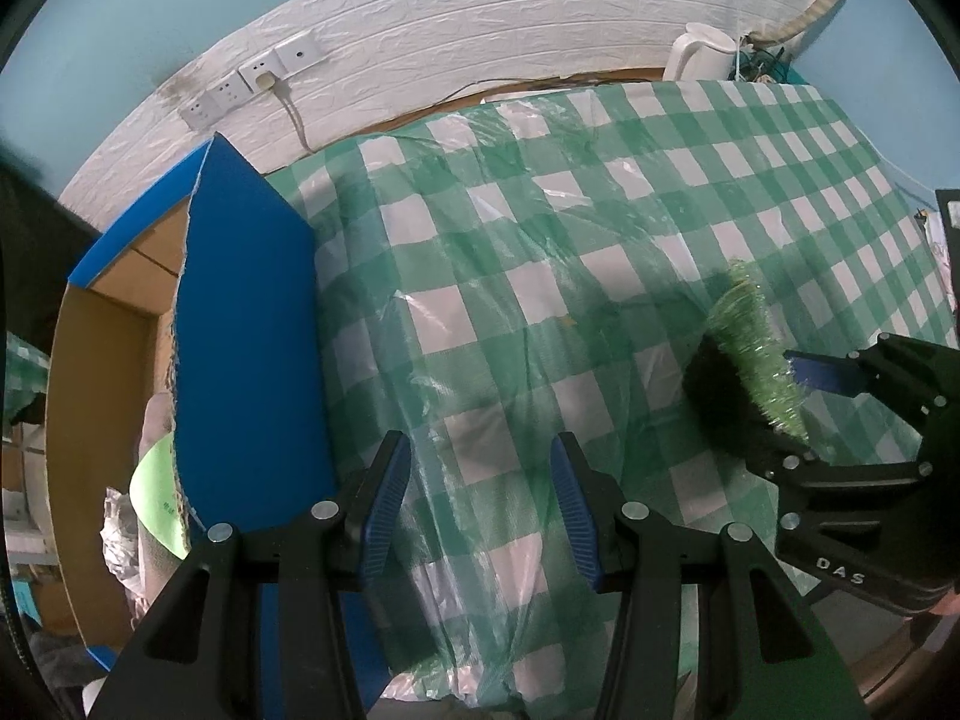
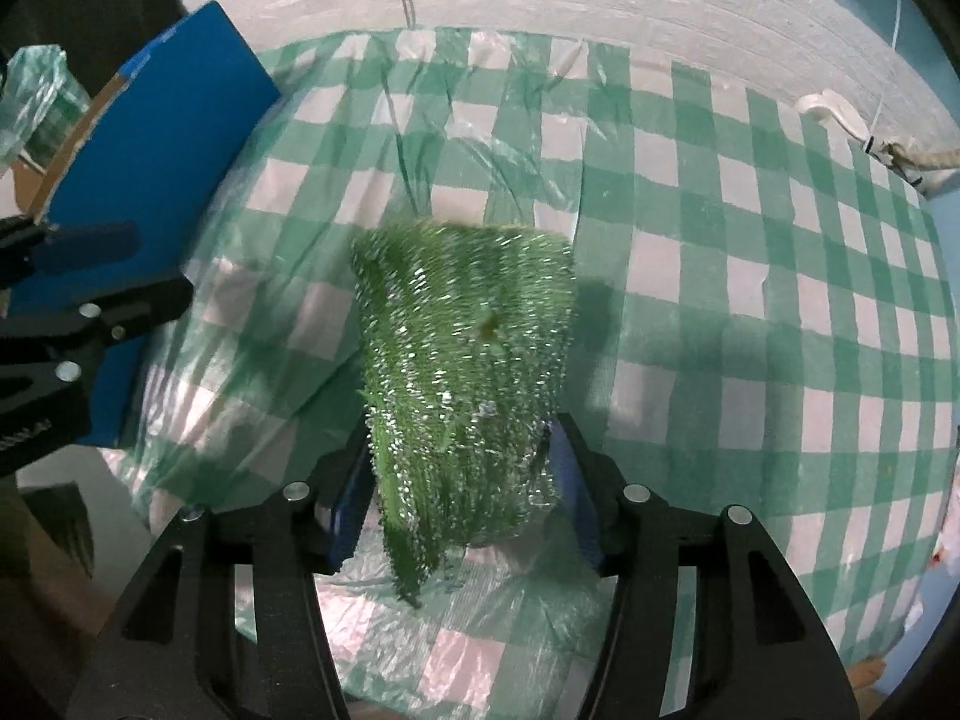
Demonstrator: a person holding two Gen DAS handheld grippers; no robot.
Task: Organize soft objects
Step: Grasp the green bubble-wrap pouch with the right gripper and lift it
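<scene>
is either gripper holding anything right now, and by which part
The right gripper holds the green tinsel pad by its near edge, the rest hanging forward. The left gripper holds nothing, open above the checked cloth.

Both wrist views look steeply down, sharing the checked tablecloth.

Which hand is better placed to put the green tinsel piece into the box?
Right. Its tongs already have the tinsel piece between them, lifted off the cloth. The left tongs hold nothing, though they are nearer the box.
</scene>
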